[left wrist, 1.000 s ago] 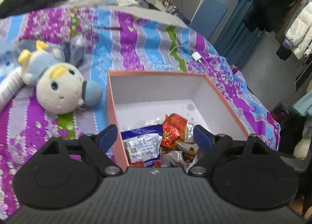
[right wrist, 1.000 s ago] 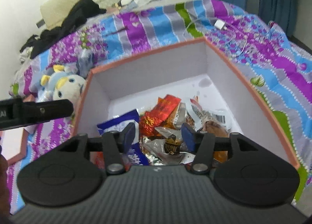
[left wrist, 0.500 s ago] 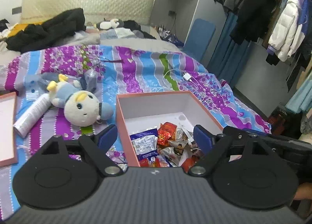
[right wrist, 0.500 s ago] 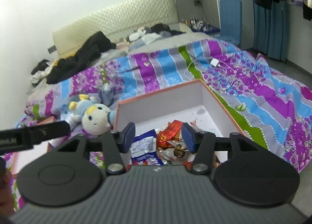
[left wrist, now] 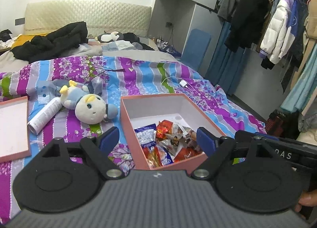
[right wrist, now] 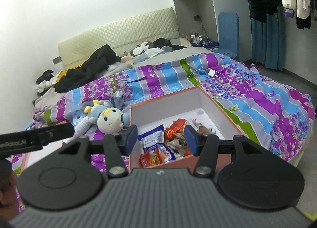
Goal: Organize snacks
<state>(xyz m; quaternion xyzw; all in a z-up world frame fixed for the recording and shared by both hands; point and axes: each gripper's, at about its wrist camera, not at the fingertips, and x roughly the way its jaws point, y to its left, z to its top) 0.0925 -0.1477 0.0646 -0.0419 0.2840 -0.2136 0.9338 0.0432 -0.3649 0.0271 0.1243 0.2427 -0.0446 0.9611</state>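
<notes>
A salmon-pink box point(left wrist: 124, 121) point(right wrist: 223, 115) with a white inside sits on the striped bedspread. Several snack packets point(left wrist: 170, 140) point(right wrist: 164, 142) in red, blue and silver lie heaped in its near half. My left gripper point(left wrist: 157, 138) hangs well above and in front of the box, open wide, nothing between its blue pads. My right gripper point(right wrist: 161, 138) is likewise above the near end of the box, open about halfway and holding nothing. Each gripper's black body shows at the edge of the other's view.
A plush doll point(left wrist: 89, 107) point(right wrist: 109, 119) and a white spray can point(left wrist: 44, 115) lie left of the box. The pink box lid point(left wrist: 12, 126) rests at far left. A white charger and cable point(left wrist: 183, 84) lie behind the box. Clothes hang on a rack point(left wrist: 277, 19) at right.
Both grippers have pulled back and up from the box, so it looks smaller and farther and more of the bed and room shows. Neither gripper's opening has changed.
</notes>
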